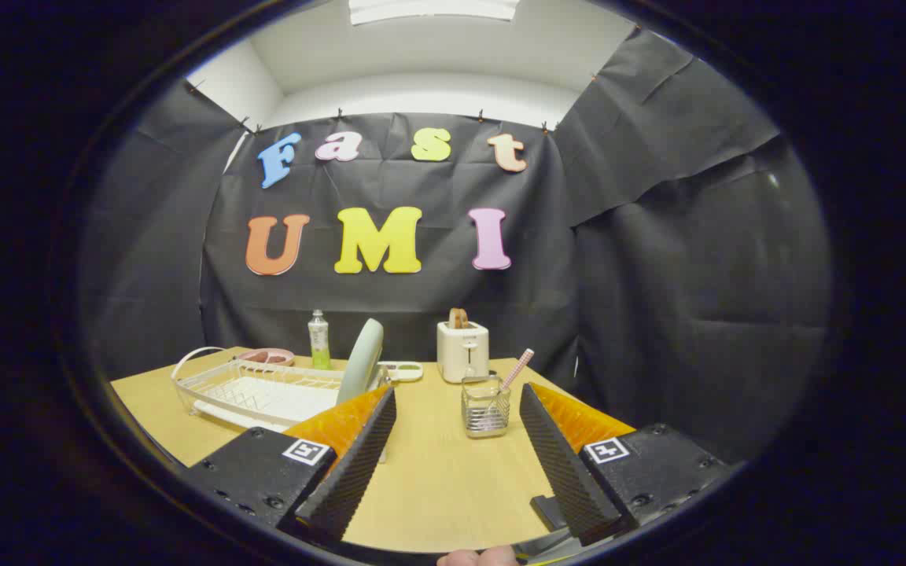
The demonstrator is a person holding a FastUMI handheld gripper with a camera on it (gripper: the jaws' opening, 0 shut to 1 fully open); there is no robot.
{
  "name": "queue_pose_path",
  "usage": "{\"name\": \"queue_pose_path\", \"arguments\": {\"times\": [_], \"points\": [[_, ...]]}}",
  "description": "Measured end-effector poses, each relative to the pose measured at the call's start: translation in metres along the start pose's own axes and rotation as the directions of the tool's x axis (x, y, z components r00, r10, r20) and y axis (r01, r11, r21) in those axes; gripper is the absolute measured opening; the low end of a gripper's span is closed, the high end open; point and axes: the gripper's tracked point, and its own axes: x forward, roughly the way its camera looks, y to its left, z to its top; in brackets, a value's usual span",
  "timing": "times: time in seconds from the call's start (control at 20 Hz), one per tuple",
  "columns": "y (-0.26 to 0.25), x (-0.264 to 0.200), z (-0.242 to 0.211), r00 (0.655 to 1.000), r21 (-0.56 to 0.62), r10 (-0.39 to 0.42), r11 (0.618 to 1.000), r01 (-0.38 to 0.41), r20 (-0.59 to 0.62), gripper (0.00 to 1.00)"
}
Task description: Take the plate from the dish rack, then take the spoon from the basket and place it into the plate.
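With its fingers spread and empty, the gripper [457, 440] hangs over the table [437, 479]; first step not begun. Ahead stands the plate [362, 360] upright in the rack [256, 389], needing approach; spoon [517, 368] waits in the basket [486, 409].

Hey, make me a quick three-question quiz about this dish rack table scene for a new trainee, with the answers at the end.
1. True or false: the plate stands on edge in the dish rack.
2. What holds the spoon? A) the toaster B) the basket C) the dish rack
3. Fill in: the gripper has its fingers ____, with nothing between them.

Key:
1. True. The plate is upright at the rack's near end, just beyond one finger.
2. B. The spoon leans in the small wire basket ahead of the fingers, in front of the toaster.
3. Open. Only bare table lies between them.
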Motion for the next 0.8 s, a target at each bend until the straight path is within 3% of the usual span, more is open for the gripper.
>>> {"name": "queue_pose_path", "arguments": {"times": [0.8], "points": [[0.006,-0.001,0.012,1.0,-0.046,-0.008,0.999,0.009,0.026,1.0]]}}
